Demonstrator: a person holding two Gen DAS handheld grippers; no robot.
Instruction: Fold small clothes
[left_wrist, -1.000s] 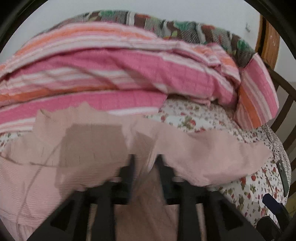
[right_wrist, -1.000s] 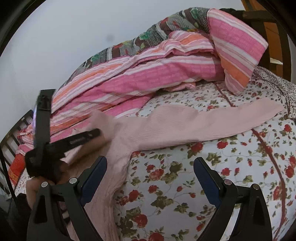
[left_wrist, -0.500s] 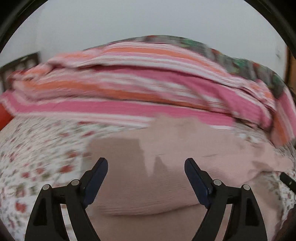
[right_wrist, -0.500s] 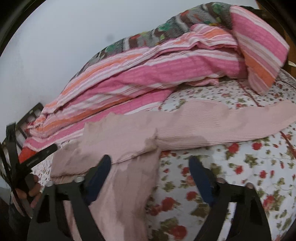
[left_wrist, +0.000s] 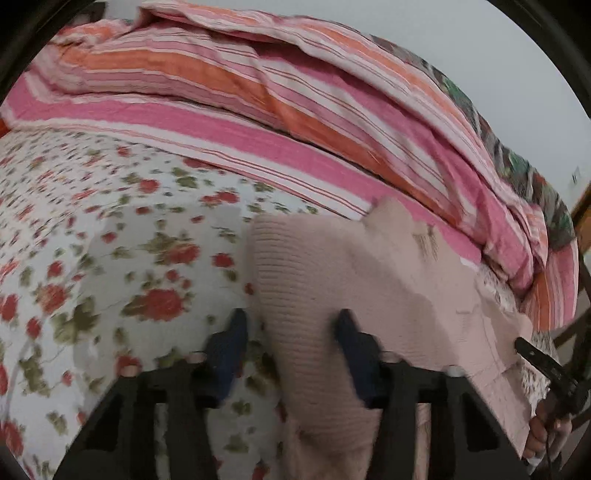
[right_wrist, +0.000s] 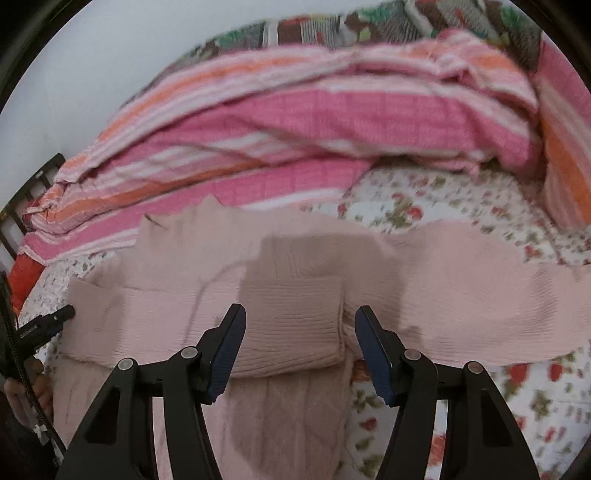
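Pink ribbed knit — a small sweater (right_wrist: 288, 317) lies spread on the bed (left_wrist: 110, 258), over the floral sheet, its top edge against the striped blanket (right_wrist: 295, 122) bunched at the back. One sleeve is already folded across the chest, the other runs out flat to the right in the right wrist view, so I'd judge the fold is partway: that sleeve still needs bringing in. Left gripper (left_wrist: 288, 332) is pitched down at the sweater's left edge; its fingers have just been closing and now straddle that folded edge, narrow but with a gap showing — knit between them, not clearly pinched. Right gripper (right_wrist: 299, 325) also angles down, hanging over the middle of the chest above the folded sleeve; its fingers have been closing too but stand well apart, nothing clamped. Placement makes sense: left at the edge to pin or lift it, right centred to hold the fold line. Frames are motion-blurred, so actual contact with the fabric can't be told.
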